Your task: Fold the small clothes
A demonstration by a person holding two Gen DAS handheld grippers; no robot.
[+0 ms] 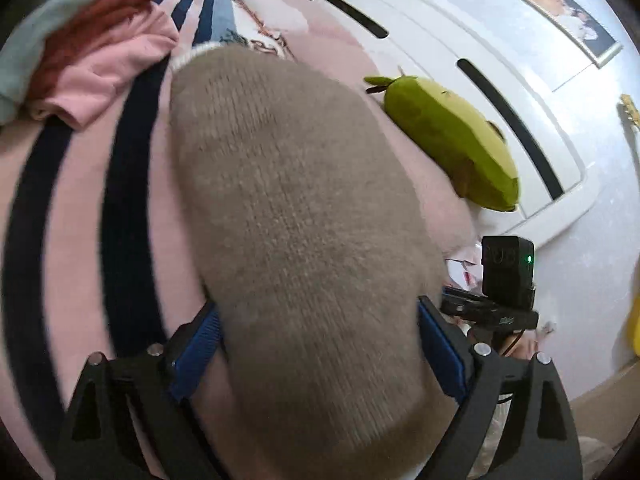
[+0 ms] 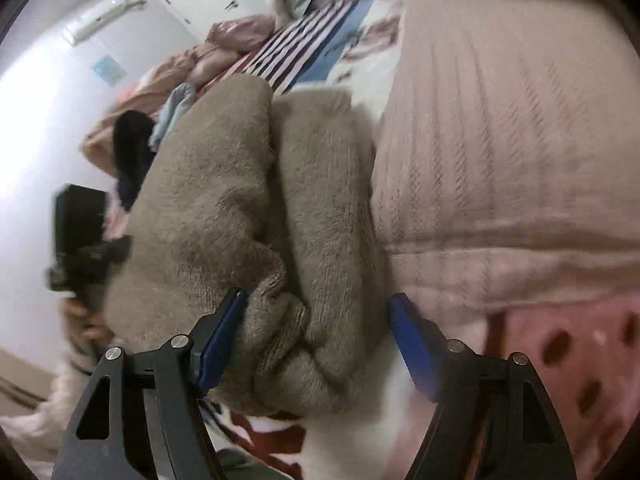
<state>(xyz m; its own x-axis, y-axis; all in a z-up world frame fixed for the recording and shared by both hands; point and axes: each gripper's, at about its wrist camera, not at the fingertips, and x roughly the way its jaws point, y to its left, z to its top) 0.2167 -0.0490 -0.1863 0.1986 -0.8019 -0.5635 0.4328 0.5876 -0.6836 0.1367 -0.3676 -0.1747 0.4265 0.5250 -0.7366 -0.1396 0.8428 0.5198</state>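
A grey-brown knitted sock [image 1: 296,216] with a white cuff fills the left wrist view, stretched away from the camera over a pink and navy striped bedcover. My left gripper [image 1: 318,320] has its blue pads [image 1: 200,344] wide apart with the sock's toe end between them. In the right wrist view the sock [image 2: 264,208] is bunched and folded into thick rolls. My right gripper [image 2: 316,312] has its pads [image 2: 416,344] wide apart around the bunched end. The other gripper's camera [image 2: 80,232] shows at the left.
A green plush toy [image 1: 448,136] lies by a white headboard [image 1: 440,40]. Folded pink, red and pale blue clothes [image 1: 88,52] lie at the upper left. A pink knitted blanket [image 2: 500,140] lies to the right of the sock. Loose clothes [image 2: 176,76] are piled beyond.
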